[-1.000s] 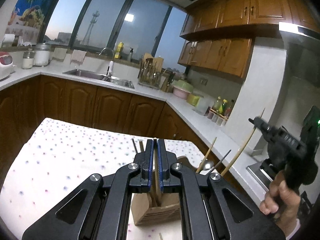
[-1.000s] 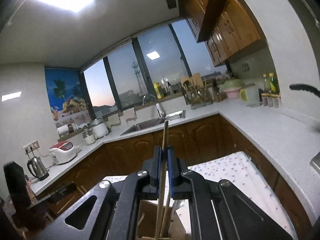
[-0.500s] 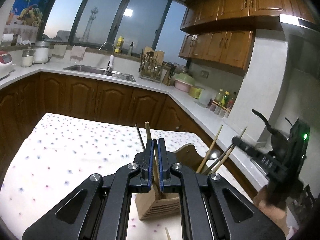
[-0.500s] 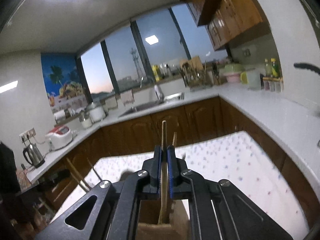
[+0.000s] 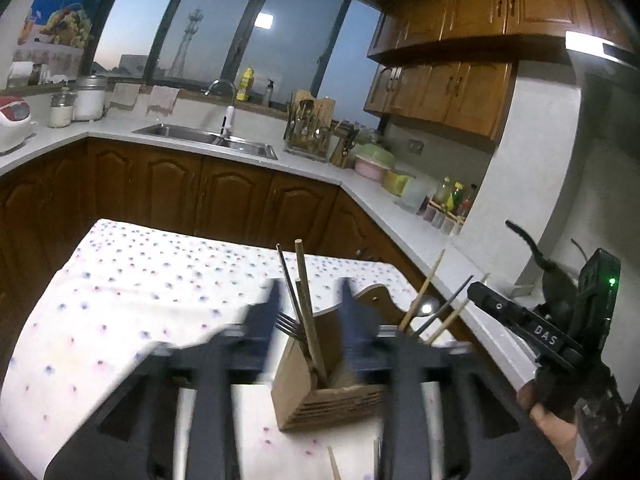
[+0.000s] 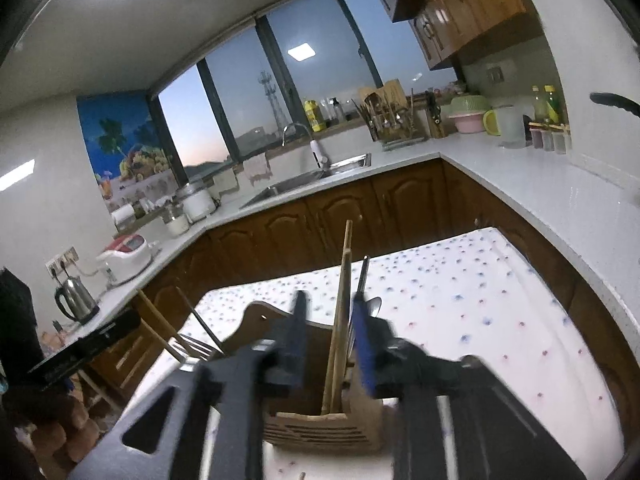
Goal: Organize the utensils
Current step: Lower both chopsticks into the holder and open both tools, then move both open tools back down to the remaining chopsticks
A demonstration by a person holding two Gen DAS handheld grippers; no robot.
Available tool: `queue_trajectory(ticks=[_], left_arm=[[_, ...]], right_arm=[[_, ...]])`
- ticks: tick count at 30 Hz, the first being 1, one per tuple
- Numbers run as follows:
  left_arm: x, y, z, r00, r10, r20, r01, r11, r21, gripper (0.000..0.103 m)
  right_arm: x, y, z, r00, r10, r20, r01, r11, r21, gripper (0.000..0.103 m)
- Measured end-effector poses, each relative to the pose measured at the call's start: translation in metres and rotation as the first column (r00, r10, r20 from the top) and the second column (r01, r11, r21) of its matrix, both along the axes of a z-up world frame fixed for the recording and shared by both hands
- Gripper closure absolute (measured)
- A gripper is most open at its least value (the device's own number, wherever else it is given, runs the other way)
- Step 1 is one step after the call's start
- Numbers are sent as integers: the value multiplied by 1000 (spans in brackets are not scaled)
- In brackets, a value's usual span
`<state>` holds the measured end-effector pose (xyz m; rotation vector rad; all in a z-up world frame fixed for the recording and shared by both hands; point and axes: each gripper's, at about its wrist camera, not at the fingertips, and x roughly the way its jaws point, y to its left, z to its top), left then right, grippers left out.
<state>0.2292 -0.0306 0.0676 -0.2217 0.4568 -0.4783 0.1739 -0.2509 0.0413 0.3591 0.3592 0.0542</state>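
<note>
Your right gripper [image 5: 516, 312] reads "DAS" in white. Your left gripper [image 5: 308, 312] is opening, blurred, around wooden chopsticks [image 5: 306, 304] and a metal fork [image 5: 290, 326] standing loose in the slatted wooden holder [image 5: 332, 400]. The right gripper's jaws are opening around a released chopstick [image 6: 340, 312] in that holder. Beyond the holder, the dotted cloth surface [image 5: 140, 280] lies open to its far edge.
</note>
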Motion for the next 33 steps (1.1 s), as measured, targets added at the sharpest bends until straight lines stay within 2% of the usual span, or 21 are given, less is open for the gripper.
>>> queue_trajectory(ticks=[1,2,3,4,5,8,11,14,18,25,30,33], left_arm=[[-6,3,3,1000,12,9,-12,1000,-7,36],[-15,7,7,999,26,26,-25,1000,-16,21],[-23,11,9,998,38,42,-37,999,-19,12],[-32,14,11,997,50,52,-50,999,-15,9],[-40,18,11,996,62,56,-61,998,-9,6],[-57,29,4,996,83,42,-84,996,3,2],[-73,36,-13,994,105,-8,-105,994,31,2],[-86,43,-35,992,105,-67,-102,994,49,2],[-103,46,-66,984,108,-144,-97,992,82,2],[-122,40,-115,958,99,-270,-67,990,127,2],[-127,29,-133,944,81,-320,-29,986,165,2],[-125,23,-137,939,77,-335,-13,982,188,2]], right_arm=[[-6,-2,3,1000,-7,11,7,1000,6,55],[-10,-3,5,1000,-10,18,10,1000,10,39],[-17,-5,8,999,-19,31,18,1000,19,29],[-22,-7,11,999,-28,40,27,999,23,11],[-33,-10,14,997,-42,60,40,999,28,3],[-58,-16,16,995,-59,86,57,998,33,3],[-81,-19,8,997,-63,55,61,997,41,3],[-105,-16,-13,998,-56,-12,56,997,45,3],[-128,-5,-42,992,-47,-117,47,999,-2,3],[-160,16,-88,966,-51,-252,42,998,-38,3],[-164,33,-117,939,-17,-343,-1,999,-53,4],[-161,40,-127,928,-4,-373,-24,997,-69,14]])
